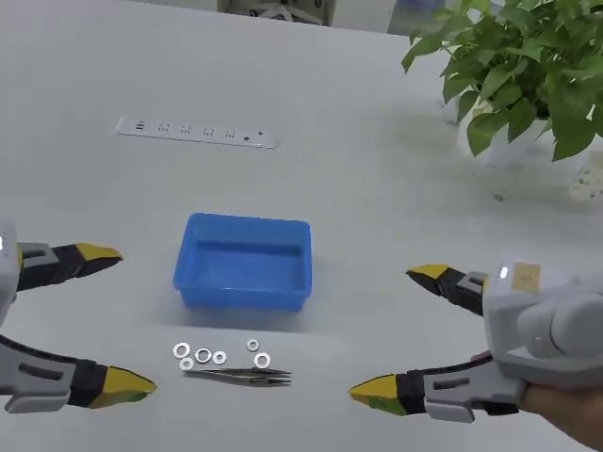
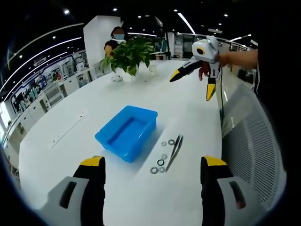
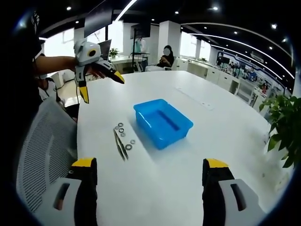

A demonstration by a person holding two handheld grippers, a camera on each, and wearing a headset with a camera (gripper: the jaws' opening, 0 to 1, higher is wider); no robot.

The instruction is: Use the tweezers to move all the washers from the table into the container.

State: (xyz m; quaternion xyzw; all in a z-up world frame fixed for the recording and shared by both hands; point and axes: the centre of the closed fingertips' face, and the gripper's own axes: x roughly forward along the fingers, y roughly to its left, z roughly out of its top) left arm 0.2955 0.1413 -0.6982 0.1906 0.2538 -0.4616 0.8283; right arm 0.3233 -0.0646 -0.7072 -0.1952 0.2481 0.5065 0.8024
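Above the table (image 1: 377, 188) | left claw (image 1: 134, 318) wide, empty | right claw (image 1: 382, 330) wide, empty

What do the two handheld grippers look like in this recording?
The left gripper and right gripper match: light grey bodies, black jaws ending in pointed yellow tips. The right one carries a small lit indicator and a pale yellow sticker on top.

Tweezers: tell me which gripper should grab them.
Left, probably. In the head view, the left gripper has a jaw tip nearer the tweezers than the right gripper does; both grippers are open.
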